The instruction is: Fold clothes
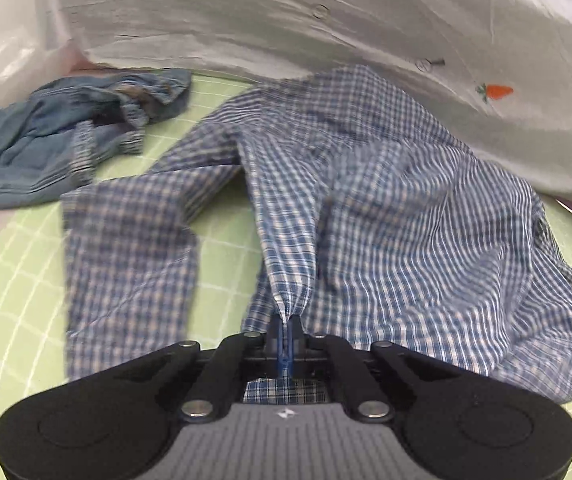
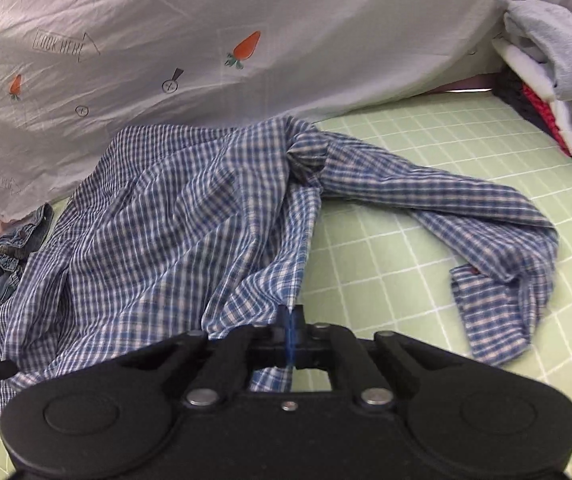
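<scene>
In the left wrist view, the left claw (image 1: 286,326) is closed tight on a pinched edge of the blue checked shirt (image 1: 385,216), the cloth rising in a taut ridge from its tips. The shirt lies spread over the green gridded mat (image 1: 18,280) on the table, one sleeve trailing to the left. A crumpled denim garment (image 1: 58,140) lies far left on the mat, apart from the shirt. A white sheet with carrot prints (image 1: 325,20) hangs along the far side.

In the right wrist view, the right claw (image 2: 290,322) is likewise clamped shut on a fold of the shirt's edge. The shirt's body lies to the left, and a sleeve runs right across the mat. A stack of folded clothes (image 2: 545,80) sits at the far right.
</scene>
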